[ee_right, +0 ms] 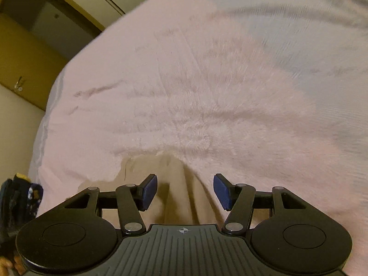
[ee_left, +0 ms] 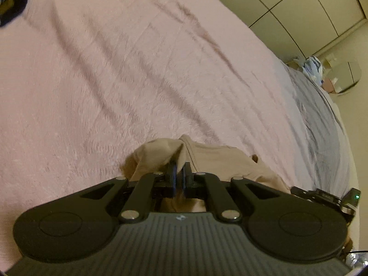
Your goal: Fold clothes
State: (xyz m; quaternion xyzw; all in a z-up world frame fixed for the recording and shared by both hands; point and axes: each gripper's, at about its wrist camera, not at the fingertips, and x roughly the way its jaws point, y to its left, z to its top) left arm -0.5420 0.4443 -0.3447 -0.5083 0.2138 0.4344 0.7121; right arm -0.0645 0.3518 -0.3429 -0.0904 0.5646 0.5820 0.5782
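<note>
A beige garment [ee_left: 218, 161] lies bunched on the pink fluffy blanket [ee_left: 115, 80], close under my left gripper [ee_left: 180, 169]. That gripper is shut on a raised fold of the beige cloth, which sticks up between its dark pads. In the right wrist view the same beige garment [ee_right: 161, 168] lies in long folds beneath my right gripper [ee_right: 185, 188]. Its blue pads [ee_right: 150, 191] stand wide apart and open, with the cloth below the gap and not pinched.
The pink blanket [ee_right: 207, 92] covers most of the bed, with a grey sheet [ee_left: 322, 126] along its edge. Dark patterned clothing [ee_right: 23, 202] sits at the bed's edge and also shows as a dark heap [ee_left: 9, 2]. Wardrobe doors [ee_left: 310, 7] and a brown door [ee_right: 23, 53] stand beyond.
</note>
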